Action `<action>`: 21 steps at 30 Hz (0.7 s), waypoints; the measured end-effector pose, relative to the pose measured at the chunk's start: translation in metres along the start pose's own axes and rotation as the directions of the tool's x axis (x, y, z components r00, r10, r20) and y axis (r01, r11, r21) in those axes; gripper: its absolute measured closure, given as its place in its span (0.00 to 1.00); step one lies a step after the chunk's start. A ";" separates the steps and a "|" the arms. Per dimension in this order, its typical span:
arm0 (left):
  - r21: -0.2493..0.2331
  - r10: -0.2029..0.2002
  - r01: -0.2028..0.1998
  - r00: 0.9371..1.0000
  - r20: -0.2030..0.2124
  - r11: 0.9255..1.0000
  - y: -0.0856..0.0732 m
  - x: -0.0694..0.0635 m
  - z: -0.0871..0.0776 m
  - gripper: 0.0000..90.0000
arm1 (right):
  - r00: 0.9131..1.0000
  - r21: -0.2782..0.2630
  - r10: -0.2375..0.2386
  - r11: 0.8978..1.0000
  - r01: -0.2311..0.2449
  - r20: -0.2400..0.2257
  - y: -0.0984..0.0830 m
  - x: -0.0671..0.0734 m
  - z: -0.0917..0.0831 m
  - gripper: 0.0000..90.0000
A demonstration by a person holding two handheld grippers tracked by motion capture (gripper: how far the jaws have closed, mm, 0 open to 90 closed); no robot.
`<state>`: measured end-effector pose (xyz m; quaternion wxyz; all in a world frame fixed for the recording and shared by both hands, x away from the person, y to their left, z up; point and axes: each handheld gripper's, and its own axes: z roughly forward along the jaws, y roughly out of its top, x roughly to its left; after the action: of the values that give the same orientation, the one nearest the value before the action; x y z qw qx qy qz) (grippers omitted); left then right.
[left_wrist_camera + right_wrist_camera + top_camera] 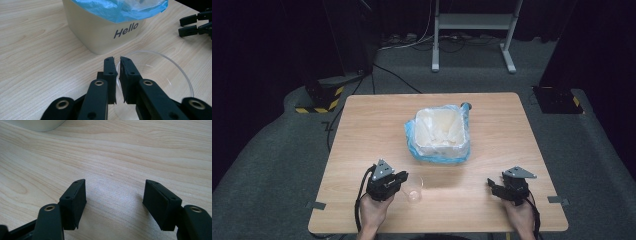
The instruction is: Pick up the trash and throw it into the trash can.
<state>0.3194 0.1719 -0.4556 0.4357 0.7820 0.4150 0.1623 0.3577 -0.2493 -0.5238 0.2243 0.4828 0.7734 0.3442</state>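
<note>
A clear plastic cup stands on the wooden table near the front edge, left of centre. My left gripper is shut on the cup's rim, one jaw inside and one outside. Behind the cup stands a cream bin lined with a blue plastic bag and marked "Hello". My right gripper rests low over bare wood at the front right, open with nothing between its jaws; it also appears in the left gripper view.
A dark round object lies just behind the bin. Grey tape tabs mark the table's front corners. Beyond the table stand a white frame and yellow-black striped bases on grey carpet.
</note>
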 end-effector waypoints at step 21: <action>-0.018 0.016 -0.016 1.000 0.010 1.000 0.010 -0.002 -0.003 0.96 | 1.000 0.000 -0.001 1.000 0.001 0.000 0.000 0.000 0.000 0.38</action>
<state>0.3214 0.1694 -0.4452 0.4436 0.7821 0.4052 0.1654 0.3577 -0.2493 -0.5238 0.2244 0.4826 0.7735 0.3441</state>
